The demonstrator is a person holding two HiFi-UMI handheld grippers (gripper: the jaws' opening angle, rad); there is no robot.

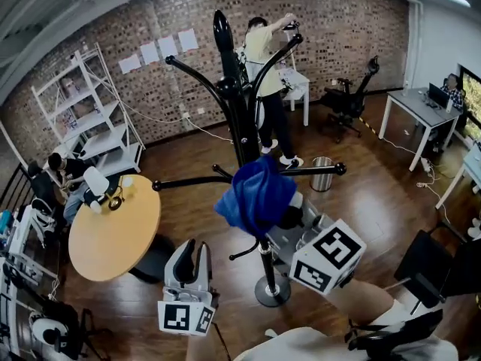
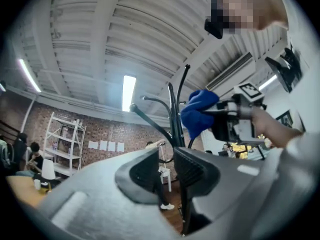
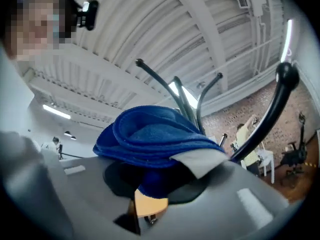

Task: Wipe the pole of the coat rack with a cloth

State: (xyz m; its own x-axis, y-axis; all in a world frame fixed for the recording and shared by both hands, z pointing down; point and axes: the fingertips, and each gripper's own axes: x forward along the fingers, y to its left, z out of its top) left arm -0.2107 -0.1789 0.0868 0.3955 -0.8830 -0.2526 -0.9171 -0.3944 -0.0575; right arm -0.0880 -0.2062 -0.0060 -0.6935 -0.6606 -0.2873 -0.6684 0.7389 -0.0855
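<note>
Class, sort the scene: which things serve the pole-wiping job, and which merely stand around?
Job: coat rack pole, blue cloth, right tool clamping the cloth.
Standing around: round table, metal bin, white shelf, office chair.

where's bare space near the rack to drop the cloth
Table: near half bare, with a lamp at its far edge. Floor between rack base and bin is open. Crowded at the pole, where the right gripper holds the cloth.
</note>
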